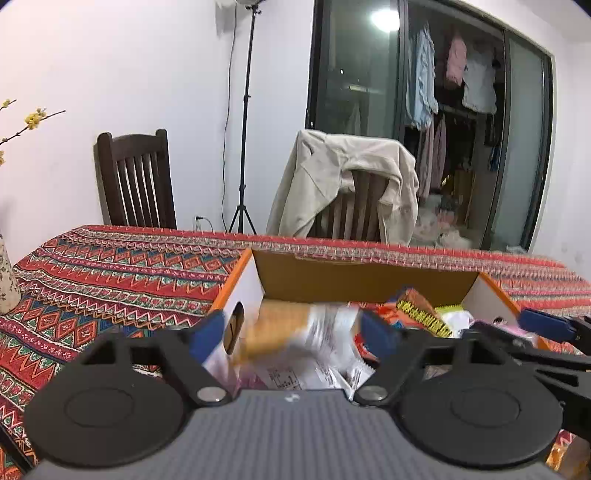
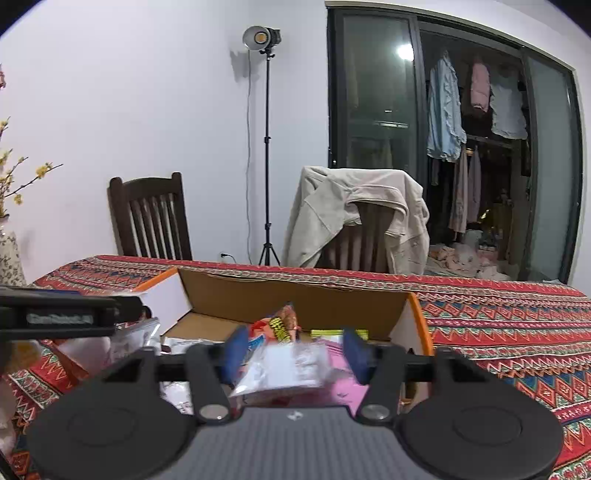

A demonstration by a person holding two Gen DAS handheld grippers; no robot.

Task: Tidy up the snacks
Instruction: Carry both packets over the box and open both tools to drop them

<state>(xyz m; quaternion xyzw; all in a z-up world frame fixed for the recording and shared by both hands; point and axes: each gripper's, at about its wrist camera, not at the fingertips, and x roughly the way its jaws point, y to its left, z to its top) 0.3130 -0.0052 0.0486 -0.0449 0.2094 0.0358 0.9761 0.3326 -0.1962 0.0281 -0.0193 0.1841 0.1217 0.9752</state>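
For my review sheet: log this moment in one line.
left gripper open above blurred packet | right gripper open | cardboard box part-filled

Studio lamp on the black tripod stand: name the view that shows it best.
Right wrist view. The round silver studio lamp shows whole there, lit, atop its black tripod stand against the white wall. The left wrist view cuts the lamp at the top edge, leaving mostly the stand.

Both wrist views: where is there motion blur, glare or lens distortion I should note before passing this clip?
Left wrist view: the orange-and-white packet between the open left gripper is smeared by motion; a ceiling light reflects in the glass door. Right wrist view: the clear packet at the right gripper is blurred; the studio lamp glows without washing out; fisheye bends the door frame and darkens the corners.
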